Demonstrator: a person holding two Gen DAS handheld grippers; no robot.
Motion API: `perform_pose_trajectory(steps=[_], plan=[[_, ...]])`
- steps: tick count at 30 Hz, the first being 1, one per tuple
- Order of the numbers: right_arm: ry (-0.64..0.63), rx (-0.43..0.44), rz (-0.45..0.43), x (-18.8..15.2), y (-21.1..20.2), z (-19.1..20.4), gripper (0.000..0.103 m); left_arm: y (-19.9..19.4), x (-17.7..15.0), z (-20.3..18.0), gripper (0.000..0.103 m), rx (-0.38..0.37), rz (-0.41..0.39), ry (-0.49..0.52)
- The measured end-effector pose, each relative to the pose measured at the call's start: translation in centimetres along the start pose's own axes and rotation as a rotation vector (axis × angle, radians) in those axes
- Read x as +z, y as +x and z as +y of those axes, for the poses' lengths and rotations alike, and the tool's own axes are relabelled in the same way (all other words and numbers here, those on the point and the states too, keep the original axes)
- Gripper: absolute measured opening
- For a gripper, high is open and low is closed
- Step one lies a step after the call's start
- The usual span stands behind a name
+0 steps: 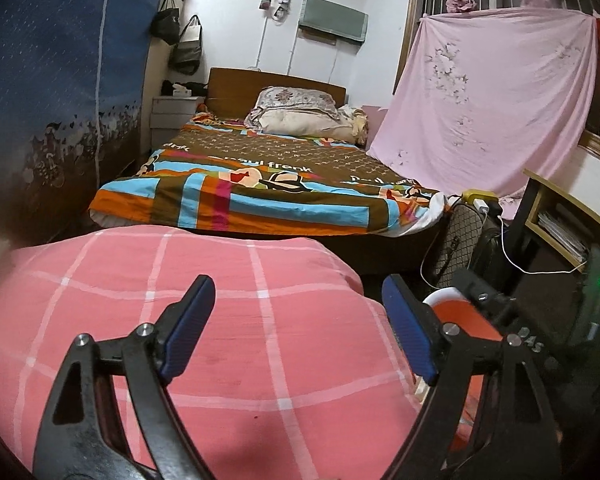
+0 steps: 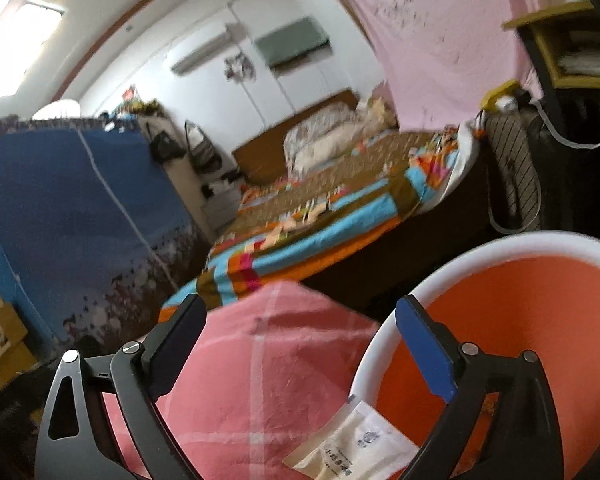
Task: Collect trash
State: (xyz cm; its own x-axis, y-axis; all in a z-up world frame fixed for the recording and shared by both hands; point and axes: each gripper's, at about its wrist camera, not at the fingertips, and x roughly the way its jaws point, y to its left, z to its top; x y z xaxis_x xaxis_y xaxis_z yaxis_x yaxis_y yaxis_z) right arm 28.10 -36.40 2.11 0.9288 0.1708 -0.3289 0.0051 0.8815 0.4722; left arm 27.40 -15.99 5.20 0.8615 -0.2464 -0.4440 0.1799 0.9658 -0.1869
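An orange bin with a white rim (image 2: 384, 320) stands at the lower right of the right wrist view. A cream printed packet (image 2: 352, 452) lies across its near rim, partly on the pink checked cover (image 2: 260, 368). My right gripper (image 2: 300, 312) is open above the cover and the bin's edge; the packet sits low by its right finger, and the pads do not press it. In the left wrist view my left gripper (image 1: 298, 292) is open over the pink checked cover (image 1: 220, 320) with nothing between its fingers. The bin (image 1: 456, 312) shows behind its right finger.
A bed with a colourful striped quilt (image 1: 268, 192) lies ahead. A blue fabric wardrobe (image 1: 60, 80) stands on the left and a pink sheet (image 1: 492, 100) hangs on the right. A shelf (image 1: 560, 220), a patterned bag (image 1: 460, 240) and white cables crowd the right side.
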Motion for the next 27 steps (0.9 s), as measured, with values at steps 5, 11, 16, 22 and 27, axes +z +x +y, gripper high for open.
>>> perform_pose_trajectory(steps=[5,11,16,22,27], plan=[[0.078,0.025,0.055,-0.3,1.4,-1.7,0.097,0.0,-0.1,0.6,0.071,0.0,0.005,0.0],[0.193,0.058,-0.015,0.5,0.7,-3.5,0.097,0.2,0.1,1.3,0.071,-0.005,0.009,-0.027],[0.159,0.061,0.03,0.4,1.4,-2.6,0.097,0.5,0.0,1.9,0.071,-0.006,0.021,-0.048],[0.131,0.105,0.082,0.0,2.1,-2.0,0.097,0.7,0.0,2.7,0.071,-0.009,0.033,-0.079],[0.193,0.16,0.078,-0.2,2.4,-2.8,0.097,0.5,-0.1,2.7,0.071,-0.005,0.026,-0.071]])
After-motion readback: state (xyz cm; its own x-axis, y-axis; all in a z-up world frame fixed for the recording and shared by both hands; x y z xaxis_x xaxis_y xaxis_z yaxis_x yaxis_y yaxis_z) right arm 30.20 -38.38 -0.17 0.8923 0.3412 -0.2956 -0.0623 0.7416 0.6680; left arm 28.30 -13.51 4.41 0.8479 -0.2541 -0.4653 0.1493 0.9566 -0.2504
